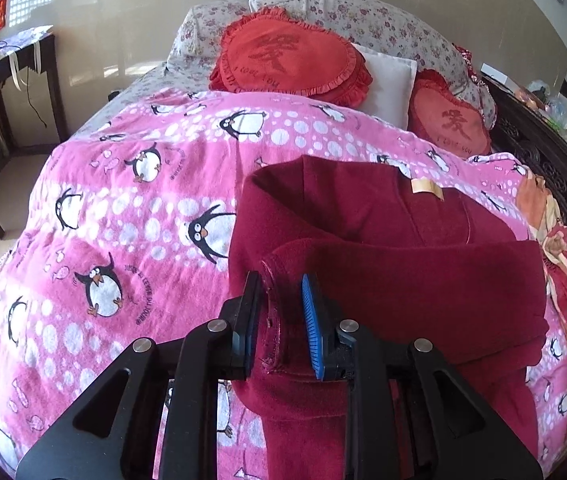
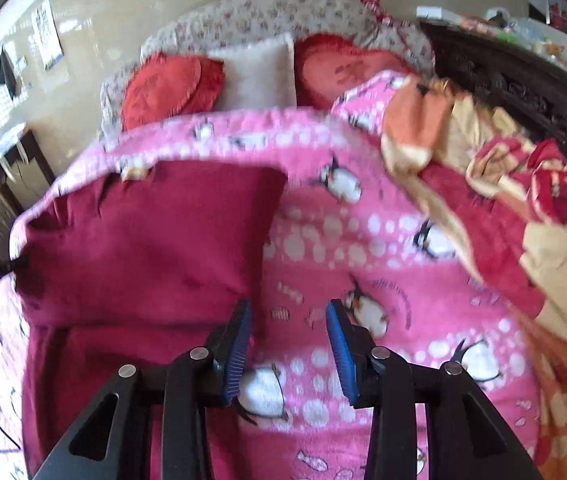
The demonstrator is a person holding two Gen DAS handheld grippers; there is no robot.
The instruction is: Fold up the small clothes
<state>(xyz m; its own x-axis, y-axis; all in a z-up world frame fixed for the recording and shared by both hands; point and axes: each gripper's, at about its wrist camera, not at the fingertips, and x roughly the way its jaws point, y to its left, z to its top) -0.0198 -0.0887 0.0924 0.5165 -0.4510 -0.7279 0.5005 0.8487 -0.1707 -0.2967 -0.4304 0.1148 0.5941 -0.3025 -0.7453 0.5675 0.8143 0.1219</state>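
Note:
A dark red fleece garment (image 1: 403,264) lies on the pink penguin blanket (image 1: 123,200), partly folded, with a tan label (image 1: 426,189) at its collar. One sleeve is laid across the body. My left gripper (image 1: 280,280) is shut on that sleeve's cuff (image 1: 279,320), and the cloth fills the gap between the pads. In the right wrist view the same garment (image 2: 151,232) lies to the left. My right gripper (image 2: 288,305) stands open over the blanket (image 2: 383,264) just beside the garment's right edge, with nothing between its fingers.
Two red heart cushions (image 1: 287,60) and a white pillow (image 1: 387,80) lie at the head of the bed. A crumpled orange and red floral quilt (image 2: 503,208) lies along the right side, next to dark carved wood (image 2: 503,80). A dark desk (image 1: 7,80) stands at the left.

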